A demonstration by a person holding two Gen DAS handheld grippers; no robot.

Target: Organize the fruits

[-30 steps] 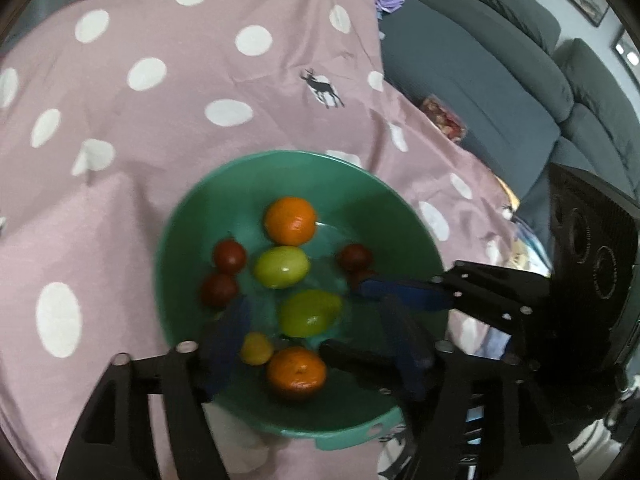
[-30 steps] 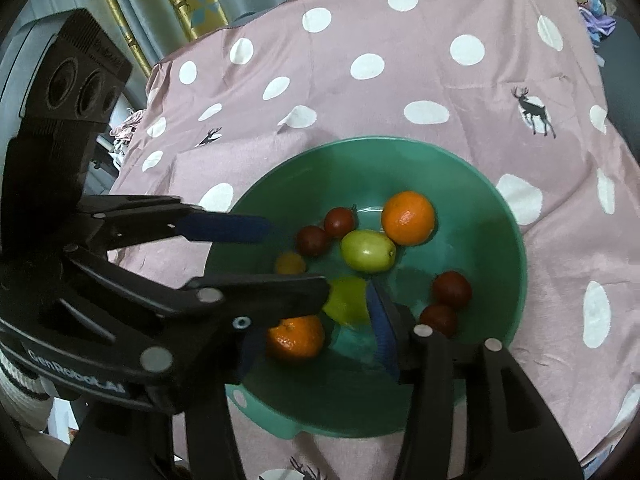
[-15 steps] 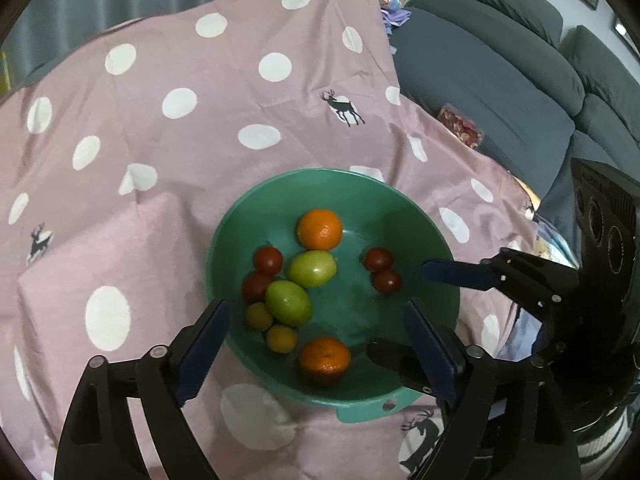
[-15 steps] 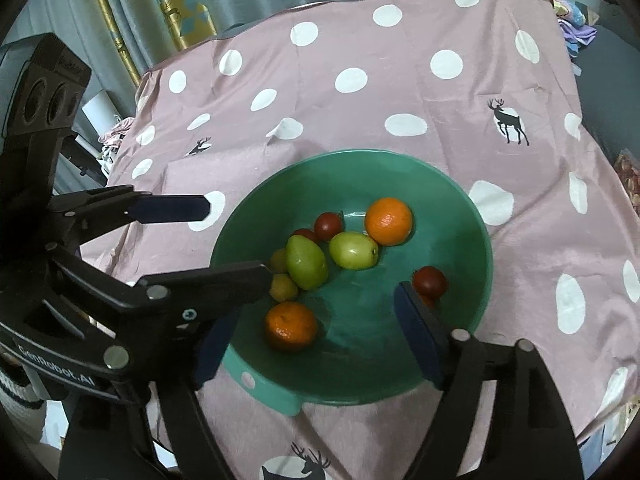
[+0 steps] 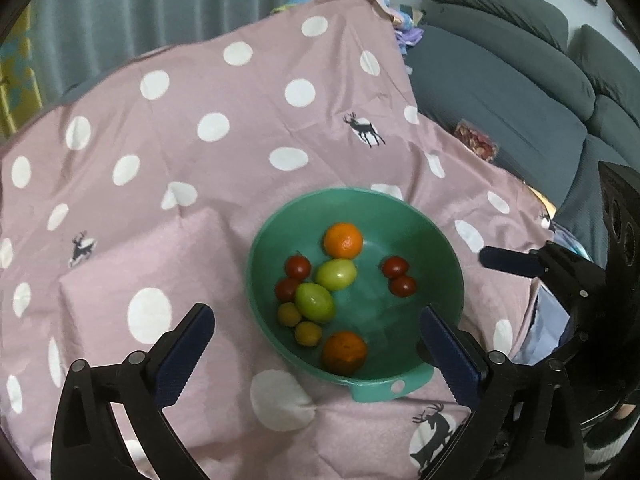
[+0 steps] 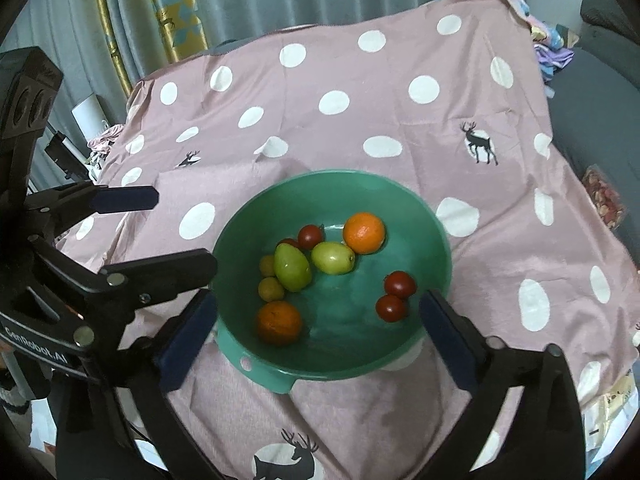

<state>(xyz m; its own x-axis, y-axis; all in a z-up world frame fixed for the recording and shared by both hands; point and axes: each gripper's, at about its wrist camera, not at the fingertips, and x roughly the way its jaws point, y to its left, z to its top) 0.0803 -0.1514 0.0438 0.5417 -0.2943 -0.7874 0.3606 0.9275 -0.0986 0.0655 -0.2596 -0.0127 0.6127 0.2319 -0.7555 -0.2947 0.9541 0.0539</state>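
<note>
Pads of the left tool (image 5: 316, 354) and right tool (image 6: 318, 336) are seen opening wide, nothing held between them. Below them, fruits are gathered in a green bowl (image 5: 448, 256) on the table (image 5: 200, 200). Tomatoes (image 5: 396, 276) are judged soft and easily bruised; oranges (image 5: 343, 240) firm, round, likely to roll, best pinched across the middle.

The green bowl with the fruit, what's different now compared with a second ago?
Both grippers have pulled up and back out of the green bowl. The left gripper and right gripper are opening wide, with nothing between their pads. One green fruit they had closed around now lies further left, against the small yellowish fruits. The bowl itself, the oranges and the red fruits stayed put.
</note>
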